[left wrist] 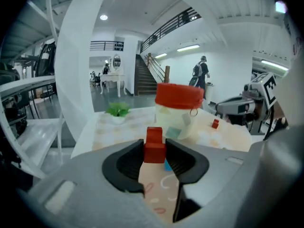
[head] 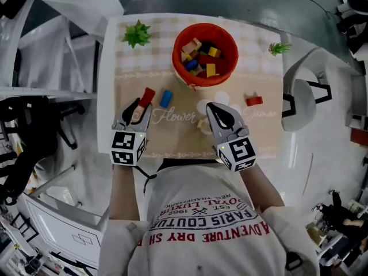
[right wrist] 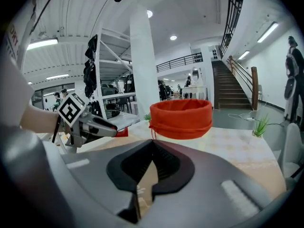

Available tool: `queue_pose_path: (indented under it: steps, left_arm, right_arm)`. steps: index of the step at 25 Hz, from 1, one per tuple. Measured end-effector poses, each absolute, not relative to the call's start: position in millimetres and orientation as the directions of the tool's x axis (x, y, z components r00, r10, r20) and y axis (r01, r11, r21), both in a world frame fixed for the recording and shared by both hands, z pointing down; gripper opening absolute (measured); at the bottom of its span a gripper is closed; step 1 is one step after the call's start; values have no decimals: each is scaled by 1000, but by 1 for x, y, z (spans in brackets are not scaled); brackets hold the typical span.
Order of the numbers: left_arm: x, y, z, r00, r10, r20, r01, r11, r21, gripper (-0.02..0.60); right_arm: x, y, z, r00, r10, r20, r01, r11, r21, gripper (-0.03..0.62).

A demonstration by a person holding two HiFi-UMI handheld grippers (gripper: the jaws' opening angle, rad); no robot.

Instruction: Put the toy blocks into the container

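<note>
Clamping 1 red block in left gripper; blue block just beside. Right gripper clenched, nothing in it. Red container beyond both; 1 loose red piece right.

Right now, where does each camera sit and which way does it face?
Head view: on the person's head, looking steeply down at the table; shows both forearms, left gripper, right gripper.
Left gripper view: on the left gripper, looking along jaws shut on the red block toward the container.
Right gripper view: on the right gripper, looking past shut, empty jaws toward the container; left gripper shows at left.
Shared: both gripper views see the container.
</note>
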State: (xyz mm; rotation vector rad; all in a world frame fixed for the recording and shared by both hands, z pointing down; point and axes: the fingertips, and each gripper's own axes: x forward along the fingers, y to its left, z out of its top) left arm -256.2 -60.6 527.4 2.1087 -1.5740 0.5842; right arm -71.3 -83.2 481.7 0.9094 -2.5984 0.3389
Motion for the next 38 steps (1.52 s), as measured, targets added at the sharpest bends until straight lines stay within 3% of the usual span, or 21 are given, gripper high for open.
queue_pose_path:
  steps: [5, 11, 16, 28, 30, 33, 38]
  left_arm:
    - [-227, -99, 447, 358, -830, 427, -928, -366, 66, 153]
    - [-171, -134, 392, 514, -794, 324, -851, -518, 82, 153]
    - [-137, -160, 394, 560, -750, 352, -810, -585, 42, 153]
    - [-109, -188, 437, 526, -674, 519, -796, -605, 23, 157]
    - [-110, -185, 437, 534, -677, 505, -802, -596, 50, 229]
    - [-118, -180, 433, 530, -702, 475, -817, -573, 65, 284]
    - [-146, -164, 425, 494, -757, 427, -852, -519, 66, 295]
  right_arm:
    - [-59, -90, 454, -687, -621, 377, -691, 719, -74, 2]
    - [-38, -104, 423, -637, -698, 326, -746, 665, -32, 2]
    - [-20, -118, 408, -591, -749, 298, -787, 617, -12, 2]
    - [2, -124, 401, -536, -790, 298, -827, 562, 0, 2]
    - [2, -122, 401, -537, -787, 303, -826, 563, 0, 2]
    - [0, -121, 400, -541, -785, 301, -824, 567, 0, 2]
    - [-14, -114, 401, -568, -769, 292, -805, 593, -5, 2]
